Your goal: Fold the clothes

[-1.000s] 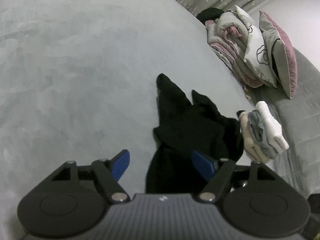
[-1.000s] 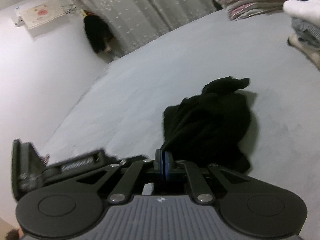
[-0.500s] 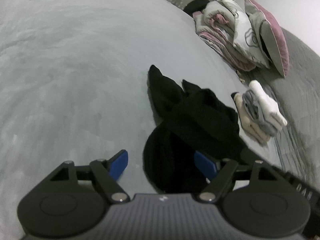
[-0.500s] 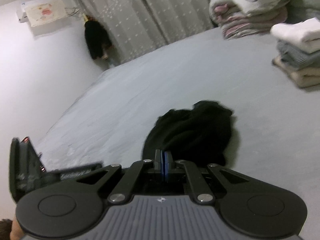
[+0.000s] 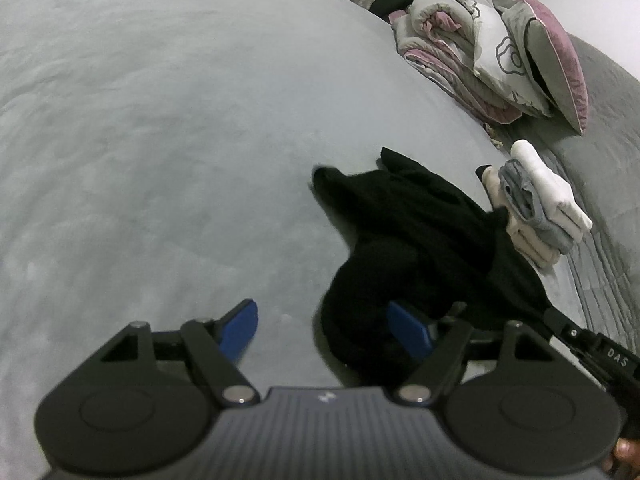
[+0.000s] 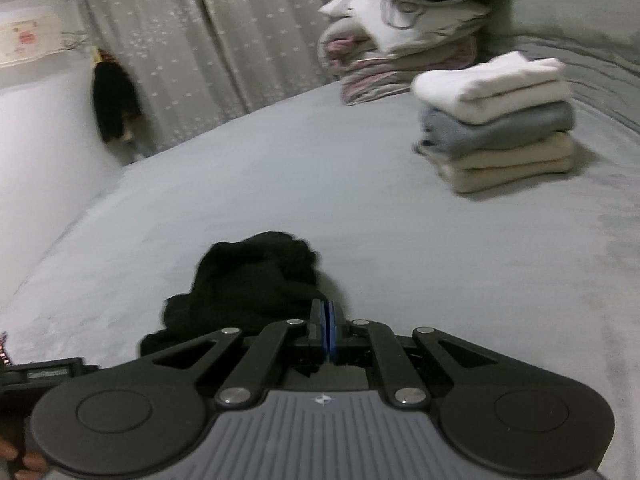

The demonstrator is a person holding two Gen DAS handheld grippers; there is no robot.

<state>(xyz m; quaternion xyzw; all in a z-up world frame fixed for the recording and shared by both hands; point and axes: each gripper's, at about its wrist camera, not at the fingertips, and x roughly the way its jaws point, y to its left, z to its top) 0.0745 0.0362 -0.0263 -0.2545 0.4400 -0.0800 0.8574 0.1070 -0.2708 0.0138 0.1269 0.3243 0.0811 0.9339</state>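
A crumpled black garment [image 5: 400, 220] lies on the grey bed [image 5: 160, 120]. My left gripper [image 5: 324, 330] hovers at its near edge, jaws closing slightly. The garment's near fold lies between them beside the right pad [image 5: 408, 332], and neither pad presses on it. My right gripper [image 6: 326, 332] has its blue pads together at the near edge of the black garment [image 6: 256, 276]. In the left wrist view its fingers [image 5: 560, 324] come in from the right with the fabric drawn up to them.
A stack of folded clothes [image 5: 532, 208], white, grey and beige, sits just right of the garment, large in the right wrist view as the folded stack [image 6: 496, 120]. Behind it are rolled bedding and pillows [image 5: 480, 52]. A curtain [image 6: 200, 40] and a hanging dark item [image 6: 114, 100] lie beyond the bed.
The right gripper has swung right, dragging the garment's edge, so the cloth bunched and shifted toward the folded stack. The right gripper's fingers came into the left wrist view.
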